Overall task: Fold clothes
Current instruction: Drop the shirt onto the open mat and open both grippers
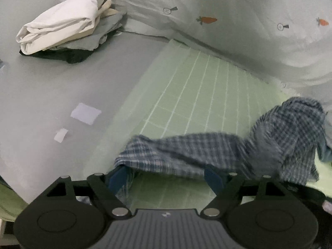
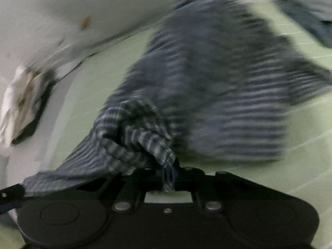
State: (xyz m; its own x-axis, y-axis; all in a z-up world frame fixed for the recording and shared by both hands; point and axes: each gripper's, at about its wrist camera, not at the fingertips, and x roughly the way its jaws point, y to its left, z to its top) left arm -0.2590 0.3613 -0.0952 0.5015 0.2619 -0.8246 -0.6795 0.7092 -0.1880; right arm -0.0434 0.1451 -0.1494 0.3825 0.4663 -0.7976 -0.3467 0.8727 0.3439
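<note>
A blue-and-white plaid garment (image 1: 197,149) lies bunched on a pale green gridded mat (image 1: 197,83). Its near edge drapes over the tips of my left gripper (image 1: 166,172). Those jaws stand wide apart, and the blue pads (image 1: 119,178) do not press on the cloth. In the right wrist view the same plaid garment (image 2: 207,83) is blurred and rises from the mat (image 2: 89,87). My right gripper (image 2: 169,176) is shut on a gathered fold of it, with a strip of fabric pinched between the jaws.
A stack of folded clothes (image 1: 66,27), white on top and dark beneath, sits on the grey sheet at the far left. Two white paper scraps (image 1: 86,113) lie on the sheet. A grey quilt with carrot prints (image 1: 249,20) borders the mat. Dark blue cloth (image 2: 307,16) lies at the far right.
</note>
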